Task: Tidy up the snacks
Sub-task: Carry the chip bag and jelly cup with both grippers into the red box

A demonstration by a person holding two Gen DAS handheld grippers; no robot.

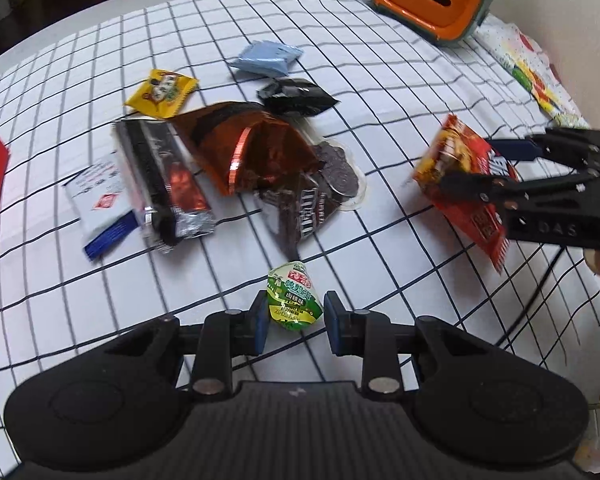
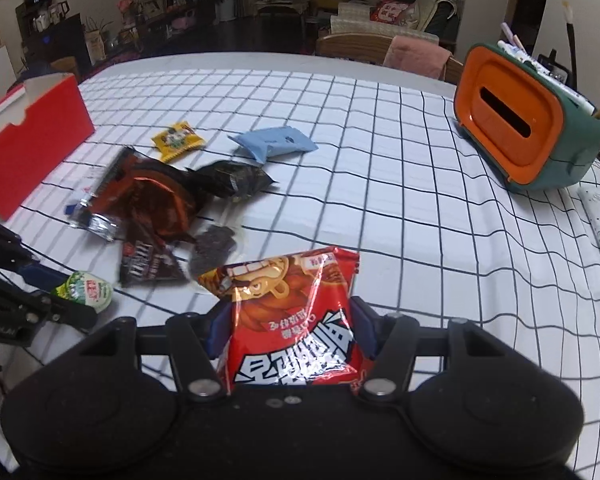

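**Two snacks lifted, pile left on the cloth**

Seen from the right wrist, going left to right. At nine o'clock stood the red box, open at the top, probably meant to receive the snacks. Beside it, at ten o'clock of the picture's centre, lay the loose pile on the checked tablecloth: yellow packet, blue packet, black packet, brown M&M's bag, still unsorted. At eight o'clock hung the left gripper, narrowed to a small gap and pinching the green jelly cup, clear of the cloth as far as could be judged. In the left wrist view that green jelly cup sat against the left pad, with a sliver of gap showing at the right pad. At six o'clock came the right gripper, half spread, pads pressed on both sides of the red snack bag, held upright, likely for carrying to the box. At two o'clock stood the orange tissue box, apart from the snacks.
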